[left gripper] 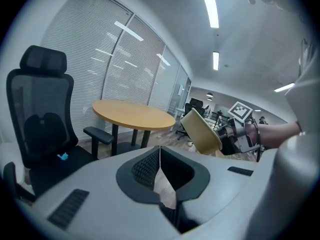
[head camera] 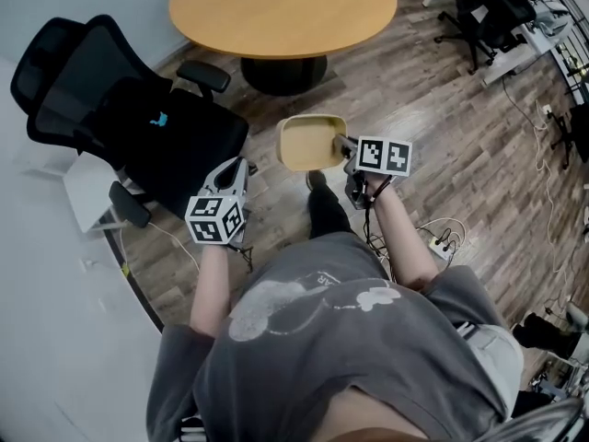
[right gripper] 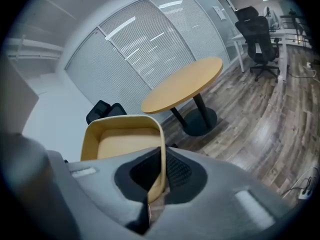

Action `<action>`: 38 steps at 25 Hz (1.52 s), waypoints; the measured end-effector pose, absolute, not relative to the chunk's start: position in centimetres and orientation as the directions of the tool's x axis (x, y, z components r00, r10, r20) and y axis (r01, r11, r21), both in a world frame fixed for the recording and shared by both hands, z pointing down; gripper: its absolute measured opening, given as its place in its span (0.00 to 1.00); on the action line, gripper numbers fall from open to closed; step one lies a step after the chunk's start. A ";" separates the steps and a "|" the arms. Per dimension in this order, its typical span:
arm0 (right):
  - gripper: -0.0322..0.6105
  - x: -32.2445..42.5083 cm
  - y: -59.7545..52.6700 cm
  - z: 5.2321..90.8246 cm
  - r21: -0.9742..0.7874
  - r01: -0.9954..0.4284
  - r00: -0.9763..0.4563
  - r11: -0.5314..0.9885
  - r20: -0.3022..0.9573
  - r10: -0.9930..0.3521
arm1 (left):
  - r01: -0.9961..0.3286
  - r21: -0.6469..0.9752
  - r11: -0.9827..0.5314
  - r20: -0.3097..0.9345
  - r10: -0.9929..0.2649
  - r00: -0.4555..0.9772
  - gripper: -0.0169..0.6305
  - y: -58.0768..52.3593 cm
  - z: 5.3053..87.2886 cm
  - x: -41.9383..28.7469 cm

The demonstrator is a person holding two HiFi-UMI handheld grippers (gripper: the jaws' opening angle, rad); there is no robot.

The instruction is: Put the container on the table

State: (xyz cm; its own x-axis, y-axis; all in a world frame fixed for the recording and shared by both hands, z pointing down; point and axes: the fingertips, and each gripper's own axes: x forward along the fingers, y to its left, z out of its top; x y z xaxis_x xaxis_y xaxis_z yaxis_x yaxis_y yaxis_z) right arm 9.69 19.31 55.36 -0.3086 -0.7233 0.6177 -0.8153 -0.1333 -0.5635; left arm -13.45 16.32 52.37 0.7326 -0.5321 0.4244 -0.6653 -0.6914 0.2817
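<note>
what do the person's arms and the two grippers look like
The left gripper and the right gripper have pale grey moulded bodies, with dark ribbed pads lining the jaws. Each carries a cube with black-and-white square markers. Thin black cables loop by the right one. The person wears a grey short-sleeved T-shirt with a pale print.

Head view: counter [head camera: 276, 12] cut off by top edge. Right gripper [head camera: 347, 146] jaws sit under its marker cube [head camera: 384, 155], so the grip on container [head camera: 311, 143] isn't visible there. Blue item [head camera: 162, 119] on chair [head camera: 189, 141] seat is too small to ID, maybe a clip. Right gripper view: container's near wall is partly behind the gripper body.
</note>
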 end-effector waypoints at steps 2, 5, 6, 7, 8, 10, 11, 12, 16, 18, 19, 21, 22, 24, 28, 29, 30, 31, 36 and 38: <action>0.05 10.9 16.9 55.3 -0.570 -0.812 -0.320 -0.125 0.614 -0.722 | -0.679 0.279 -0.679 0.429 -0.544 0.721 0.03 14.0 52.3 -12.5; 0.05 13.1 13.2 55.3 -0.573 -0.812 -0.334 -0.112 0.613 -0.716 | -0.692 0.280 -0.666 0.430 -0.557 0.710 0.03 10.8 52.1 -10.7; 0.05 13.8 11.9 55.4 -0.575 -0.811 -0.339 -0.110 0.614 -0.713 | -0.696 0.276 -0.663 0.432 -0.561 0.706 0.03 9.7 52.1 -10.1; 0.05 14.5 10.5 55.4 -0.577 -0.810 -0.344 -0.107 0.614 -0.710 | -0.702 0.272 -0.658 0.436 -0.567 0.699 0.03 8.6 52.1 -9.5; 0.05 15.3 9.2 55.4 -0.579 -0.809 -0.350 -0.104 0.615 -0.707 | -0.712 0.271 -0.648 0.439 -0.575 0.690 0.03 7.4 52.0 -9.0; 0.05 16.7 6.6 55.4 -0.578 -0.810 -0.360 -0.095 0.618 -0.699 | -0.735 0.276 -0.619 0.440 -0.599 0.669 0.02 5.0 51.8 -8.0; 0.05 17.4 5.5 55.5 -0.577 -0.812 -0.365 -0.090 0.621 -0.694 | -0.745 0.282 -0.605 0.439 -0.609 0.661 0.03 3.9 51.8 -7.5; 0.05 18.0 4.3 55.5 -0.577 -0.813 -0.370 -0.085 0.623 -0.689 | -0.752 0.286 -0.594 0.441 -0.615 0.653 0.02 2.9 51.8 -7.1; 0.05 20.4 -0.2 55.5 -0.588 -0.806 -0.397 -0.067 0.621 -0.675 | -0.775 0.288 -0.562 0.449 -0.636 0.628 0.03 -0.9 51.5 -5.1; 0.05 21.6 -2.2 55.3 -0.594 -0.802 -0.414 -0.054 0.619 -0.667 | -0.786 0.283 -0.550 0.450 -0.647 0.615 0.03 -2.5 51.1 -3.8; 0.05 22.0 -3.2 55.2 -0.598 -0.800 -0.424 -0.045 0.618 -0.663 | -0.791 0.278 -0.545 0.452 -0.652 0.608 0.03 -3.3 50.9 -3.2; 0.05 22.9 -5.3 55.2 -0.602 -0.798 -0.442 -0.026 0.614 -0.653 | -0.802 0.270 -0.533 0.455 -0.663 0.594 0.03 -4.9 50.7 -2.2; 0.05 23.2 -6.3 55.2 -0.603 -0.798 -0.451 -0.015 0.613 -0.649 | -0.807 0.268 -0.526 0.457 -0.668 0.587 0.03 -5.7 50.7 -1.8; 0.05 23.8 -8.3 55.4 -0.604 -0.797 -0.468 0.006 0.611 -0.639 | -0.819 0.267 -0.508 0.461 -0.679 0.571 0.03 -7.2 50.9 -1.1; 0.05 25.2 -11.1 55.9 -0.605 -0.795 -0.503 0.046 0.615 -0.607 | -0.843 0.270 -0.466 0.471 -0.700 0.537 0.03 -9.5 51.2 0.4; 0.05 25.6 -11.6 56.1 -0.605 -0.795 -0.511 0.054 0.618 -0.597 | -0.849 0.267 -0.456 0.474 -0.705 0.527 0.03 -9.9 51.2 0.7; 0.05 25.9 -12.0 56.3 -0.605 -0.794 -0.518 0.062 0.621 -0.588 | -0.855 0.263 -0.446 0.476 -0.711 0.518 0.03 -10.2 51.1 1.0; 0.05 26.3 -12.3 56.4 -0.605 -0.794 -0.524 0.068 0.622 -0.581 | -0.860 0.260 -0.438 0.478 -0.716 0.509 0.03 -10.4 51.1 1.2; 0.05 26.8 -13.8 57.2 -0.619 -0.782 -0.543 0.075 0.617 -0.569 | -0.876 0.252 -0.412 0.494 -0.724 0.482 0.03 -10.8 51.4 1.3; 0.05 26.4 -14.2 57.5 -0.625 -0.777 -0.549 0.074 0.617 -0.564 | -0.880 0.250 -0.403 0.499 -0.725 0.474 0.03 -10.9 51.6 1.1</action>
State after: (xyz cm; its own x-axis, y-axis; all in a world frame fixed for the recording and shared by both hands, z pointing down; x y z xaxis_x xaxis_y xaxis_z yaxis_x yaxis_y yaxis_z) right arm 26.45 -14.20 57.52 -0.5490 -0.5642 0.6167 -0.7775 0.0738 -0.6246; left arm 1.10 -10.89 51.57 0.4744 -0.7251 0.4991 -0.8801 -0.4035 0.2504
